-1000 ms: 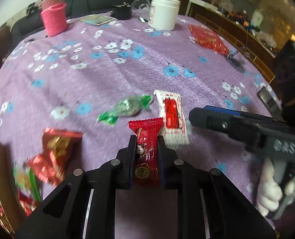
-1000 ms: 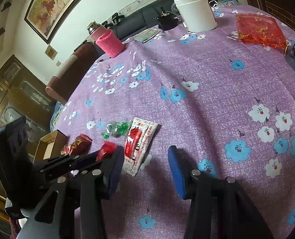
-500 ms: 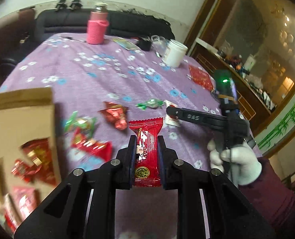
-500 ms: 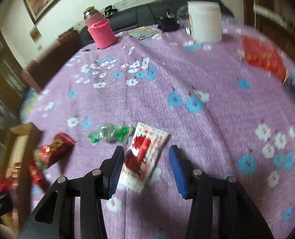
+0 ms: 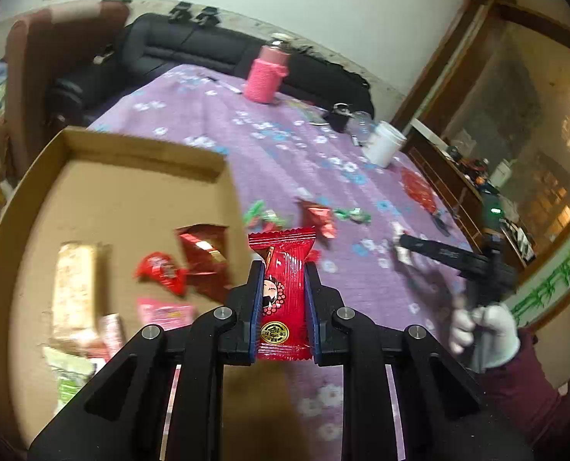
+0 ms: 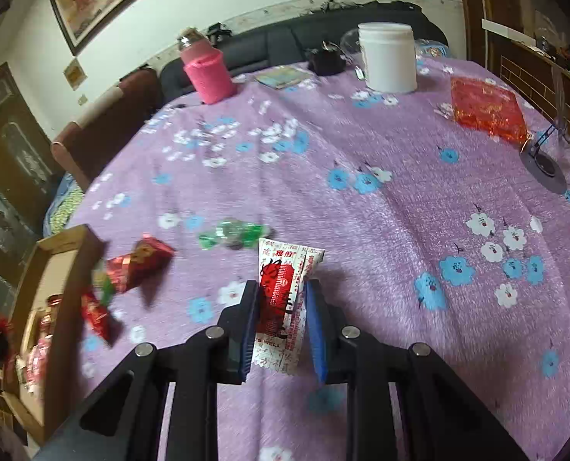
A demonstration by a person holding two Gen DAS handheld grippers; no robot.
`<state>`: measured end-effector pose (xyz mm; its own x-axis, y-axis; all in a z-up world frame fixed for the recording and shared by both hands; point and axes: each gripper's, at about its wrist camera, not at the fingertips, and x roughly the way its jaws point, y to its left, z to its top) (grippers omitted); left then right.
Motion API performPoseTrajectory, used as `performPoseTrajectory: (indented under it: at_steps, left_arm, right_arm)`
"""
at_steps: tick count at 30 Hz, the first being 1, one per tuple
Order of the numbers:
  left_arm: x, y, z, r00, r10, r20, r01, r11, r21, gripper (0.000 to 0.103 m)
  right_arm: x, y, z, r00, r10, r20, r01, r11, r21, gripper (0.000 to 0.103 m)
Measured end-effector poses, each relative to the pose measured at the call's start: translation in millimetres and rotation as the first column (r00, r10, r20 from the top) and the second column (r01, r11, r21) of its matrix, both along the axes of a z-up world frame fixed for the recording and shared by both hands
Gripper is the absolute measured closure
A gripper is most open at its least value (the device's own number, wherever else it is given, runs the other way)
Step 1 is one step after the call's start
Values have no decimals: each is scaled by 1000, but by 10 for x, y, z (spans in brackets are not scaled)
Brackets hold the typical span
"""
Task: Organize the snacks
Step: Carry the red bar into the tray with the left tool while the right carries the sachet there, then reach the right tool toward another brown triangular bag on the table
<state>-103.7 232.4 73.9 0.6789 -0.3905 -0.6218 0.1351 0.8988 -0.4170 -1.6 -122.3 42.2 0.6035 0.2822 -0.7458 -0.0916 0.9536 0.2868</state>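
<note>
– Snacks go in that cardboard box at the tabletop edge; hence the left gripper hangs over it, clenched on a red candy?

– Yes; meanwhile the right gripper has been closing around a white sachet, apparently pinched, box-bound too.

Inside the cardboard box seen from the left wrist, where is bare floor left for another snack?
The cardboard box is bare across its far half, between the far wall and the shiny red packet. It is crowded nearer: the pale bar, a red sweet and a pink packet fill that part.
</note>
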Motion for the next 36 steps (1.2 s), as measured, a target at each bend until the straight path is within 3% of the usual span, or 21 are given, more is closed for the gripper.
performPoseTrajectory:
  at_steps: [9, 14, 18, 20, 22, 25, 27, 30, 36]
  left_arm:
    - [250, 577, -101, 990, 123, -64, -122, 992, 25, 84]
    - [422, 855, -205, 972, 192, -132, -192, 981, 17, 84]
    - [455, 955, -244, 967, 197, -164, -203, 979, -20, 84]
    - [452, 1003, -270, 962, 201, -184, -213, 976, -47, 77]
    - [442, 1057, -283, 958, 208, -198, -227, 971, -80, 62]
    - [389, 1141, -252, 955, 221, -195, -248, 961, -125, 62]
    - [317, 1170, -211, 956, 224, -190, -253, 957, -145, 62]
    - [159, 1183, -117, 961, 224, -160, -250, 953, -168, 62]
    - [-200, 1153, -6, 964, 245, -106, -263, 938, -225, 53]
  right_arm:
    - [-35, 672, 307, 986, 170, 3, -169, 982, 87, 76]
    - [54, 1287, 338, 954, 297, -36, -288, 945, 153, 76]
    - [116, 1839, 339, 920, 389, -49, -379, 914, 143, 76]
    - [133, 2082, 328, 906, 421, -51, -412, 903, 122, 76]
    - [160, 2301, 302, 896, 441, -53, -434, 894, 107, 73]
    - [229, 2547, 260, 882, 469, -51, -461, 880, 110, 66]
    - [226, 2606, 251, 880, 473, -48, -467, 879, 95, 59]
    - [239, 2475, 273, 890, 455, -32, -448, 886, 122, 58]
    - [279, 1814, 298, 946, 321, -34, -315, 940, 129, 58]
